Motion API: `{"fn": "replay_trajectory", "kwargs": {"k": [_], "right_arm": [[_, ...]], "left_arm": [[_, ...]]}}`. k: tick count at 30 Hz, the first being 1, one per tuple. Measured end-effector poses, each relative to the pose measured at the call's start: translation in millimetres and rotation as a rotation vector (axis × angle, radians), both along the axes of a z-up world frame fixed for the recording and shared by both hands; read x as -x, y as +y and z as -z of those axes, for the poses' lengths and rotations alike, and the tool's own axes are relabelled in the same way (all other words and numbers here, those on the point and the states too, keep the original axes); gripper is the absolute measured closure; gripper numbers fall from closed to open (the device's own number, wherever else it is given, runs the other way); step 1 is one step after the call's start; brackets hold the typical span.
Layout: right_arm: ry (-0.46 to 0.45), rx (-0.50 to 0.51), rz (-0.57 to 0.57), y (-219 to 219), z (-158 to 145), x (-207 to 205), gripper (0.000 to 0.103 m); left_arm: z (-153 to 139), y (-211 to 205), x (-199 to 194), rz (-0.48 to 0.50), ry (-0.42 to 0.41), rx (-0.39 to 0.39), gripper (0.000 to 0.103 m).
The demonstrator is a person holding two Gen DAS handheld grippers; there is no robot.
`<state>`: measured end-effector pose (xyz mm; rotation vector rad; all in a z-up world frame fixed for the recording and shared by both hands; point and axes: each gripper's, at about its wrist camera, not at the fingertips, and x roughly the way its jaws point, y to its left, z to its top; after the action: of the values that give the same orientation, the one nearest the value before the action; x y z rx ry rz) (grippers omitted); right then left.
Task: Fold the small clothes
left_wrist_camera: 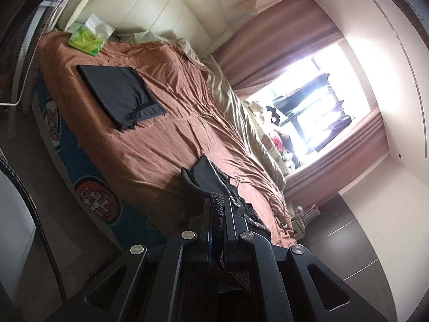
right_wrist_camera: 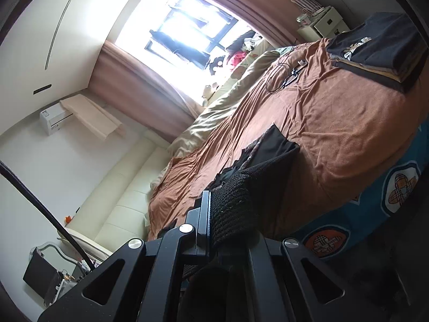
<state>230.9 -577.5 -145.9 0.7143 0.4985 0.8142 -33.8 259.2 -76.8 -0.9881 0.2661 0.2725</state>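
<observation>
Left wrist view: a dark knit garment [left_wrist_camera: 211, 177] hangs above the brown bedspread [left_wrist_camera: 166, 123], its edge clamped between the closed jaws of the left gripper [left_wrist_camera: 217, 204]. The right gripper [right_wrist_camera: 228, 201] is pinched on another edge of the same cloth. A folded black garment [left_wrist_camera: 120, 96] lies farther up the bed, beside a green tissue pack [left_wrist_camera: 85, 39]; folded clothes [right_wrist_camera: 375, 51] sit stacked near the foot.

The dark knitted garment with a black smooth panel [left_wrist_camera: 206, 174] [right_wrist_camera: 268, 155] hangs above the rust-brown bedspread, stretched between two clamped points. Its mesh-textured edge is gathered and bunched at each clamp. One flat panel stands tilted upward; looser folds trail beneath it.
</observation>
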Motion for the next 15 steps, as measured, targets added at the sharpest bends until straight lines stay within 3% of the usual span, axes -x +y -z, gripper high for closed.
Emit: {"fn": "replay_trajectory", "kwargs": {"k": [7,15], "right_arm": [[0.001,0.013,0.001,0.5,1.4,-11.8,0.103],[-0.021,0.041,0.010,18.7,-16.2,-43.7,0.103]], "left_arm": [[-2.0,2.5,-0.5,0.003,-0.001,-0.003,0.098],[-11.7,16.6,-41.3,0.024,0.003,-0.029,0.098]]}}
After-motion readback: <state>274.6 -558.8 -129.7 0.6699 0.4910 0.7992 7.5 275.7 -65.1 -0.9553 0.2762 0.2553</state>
